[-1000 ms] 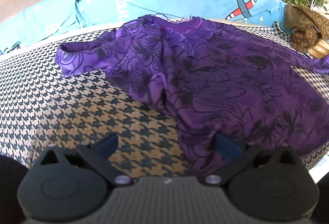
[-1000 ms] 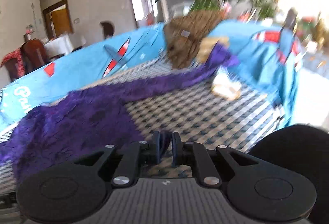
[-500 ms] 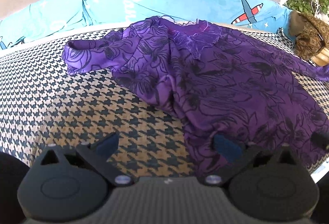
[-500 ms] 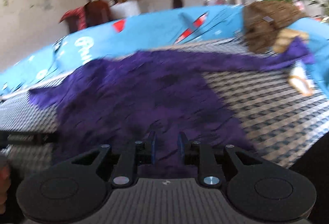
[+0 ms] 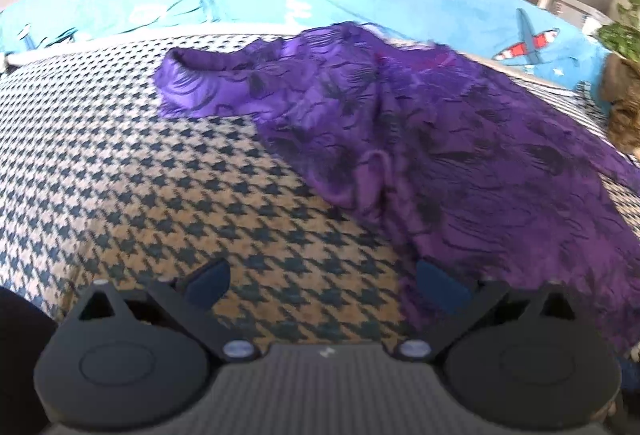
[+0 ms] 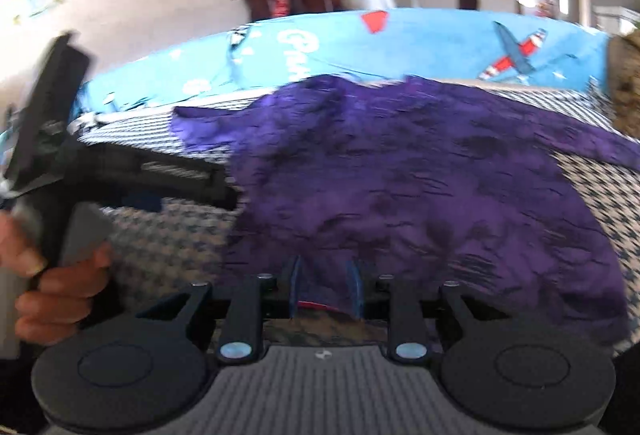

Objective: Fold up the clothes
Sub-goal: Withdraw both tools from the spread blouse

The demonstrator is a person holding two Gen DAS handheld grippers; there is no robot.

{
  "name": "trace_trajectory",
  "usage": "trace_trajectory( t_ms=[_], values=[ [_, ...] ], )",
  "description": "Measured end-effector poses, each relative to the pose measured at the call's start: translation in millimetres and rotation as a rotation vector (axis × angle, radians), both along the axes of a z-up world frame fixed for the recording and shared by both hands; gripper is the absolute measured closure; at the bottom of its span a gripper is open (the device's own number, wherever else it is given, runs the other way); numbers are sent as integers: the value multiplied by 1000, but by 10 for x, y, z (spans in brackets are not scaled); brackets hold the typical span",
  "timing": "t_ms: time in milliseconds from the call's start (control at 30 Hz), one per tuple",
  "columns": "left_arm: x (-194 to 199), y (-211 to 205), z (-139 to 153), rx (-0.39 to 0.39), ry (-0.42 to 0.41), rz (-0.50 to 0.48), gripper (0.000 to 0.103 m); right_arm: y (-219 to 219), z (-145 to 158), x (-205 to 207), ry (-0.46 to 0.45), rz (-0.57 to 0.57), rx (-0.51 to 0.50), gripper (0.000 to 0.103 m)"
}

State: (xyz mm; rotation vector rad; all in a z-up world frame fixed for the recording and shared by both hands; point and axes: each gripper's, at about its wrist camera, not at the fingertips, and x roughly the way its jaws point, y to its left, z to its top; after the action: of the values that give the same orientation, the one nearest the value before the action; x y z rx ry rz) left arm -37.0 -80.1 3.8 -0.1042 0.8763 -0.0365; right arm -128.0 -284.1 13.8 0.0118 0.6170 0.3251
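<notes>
A: Opening: right gripper [image 6: 325, 289], jaws parting over the near hem of the purple garment [image 6: 400, 187], which lies on the checked bed cover [image 6: 168, 235].

B: Left gripper [image 5: 324, 285]: spread wide, empty. Risk: pads catch one layer only; fold skews.

So the purple top [image 5: 460, 155] is what I'm working on. Thin, shiny fabric with a dark floral print all over, lying spread out but pretty rumpled on the houndstooth cover. One sleeve [image 5: 200, 83] sticks out to the left and lies flat with its cuff end open, the other sleeve [image 6: 592, 139] trails off to the right. The neckline end is bunched up at the far side, and the hem [image 6: 320, 299] sits closest to me.
</notes>
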Motion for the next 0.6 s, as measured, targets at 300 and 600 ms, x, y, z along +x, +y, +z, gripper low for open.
trace_trajectory(
  t_ms=[300,600],
  values=[
    [77,248,-53,-13,16,68,0,520,-47,-19,-61,160,-112,58],
    [63,367,-72,-26,15,87,0,854,-312,204,-40,159,-270,46]
  ],
)
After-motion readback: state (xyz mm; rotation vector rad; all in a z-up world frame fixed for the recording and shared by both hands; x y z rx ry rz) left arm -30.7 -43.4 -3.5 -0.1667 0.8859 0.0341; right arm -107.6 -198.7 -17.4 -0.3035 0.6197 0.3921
